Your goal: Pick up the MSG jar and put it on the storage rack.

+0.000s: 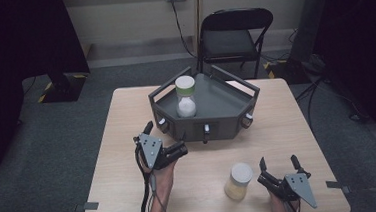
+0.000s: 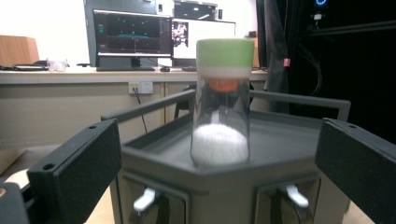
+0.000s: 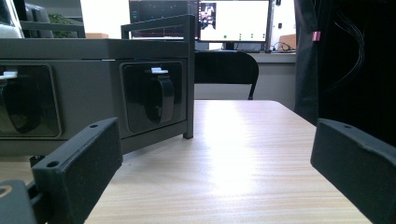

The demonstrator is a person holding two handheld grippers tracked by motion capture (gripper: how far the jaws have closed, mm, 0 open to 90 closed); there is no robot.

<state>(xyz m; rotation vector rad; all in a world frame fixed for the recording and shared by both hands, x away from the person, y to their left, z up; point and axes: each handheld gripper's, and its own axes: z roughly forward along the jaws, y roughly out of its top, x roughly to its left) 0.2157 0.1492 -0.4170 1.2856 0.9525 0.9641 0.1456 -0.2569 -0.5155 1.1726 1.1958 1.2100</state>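
Pale wood-grain table [image 1: 131, 190], hexagonal grey tray [image 1: 236, 107], glass jars [image 1: 186, 97], both hand-held grippers [image 1: 167, 140] [image 1: 278, 163] spread apart, empty.

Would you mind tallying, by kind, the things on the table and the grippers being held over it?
Jars: 2, the green-lidded jar standing in the tray, and the white-lidded jar on the table
Trays: 1, the grey tray
Grippers: 2, the left gripper and the right gripper, both open
Total: 5
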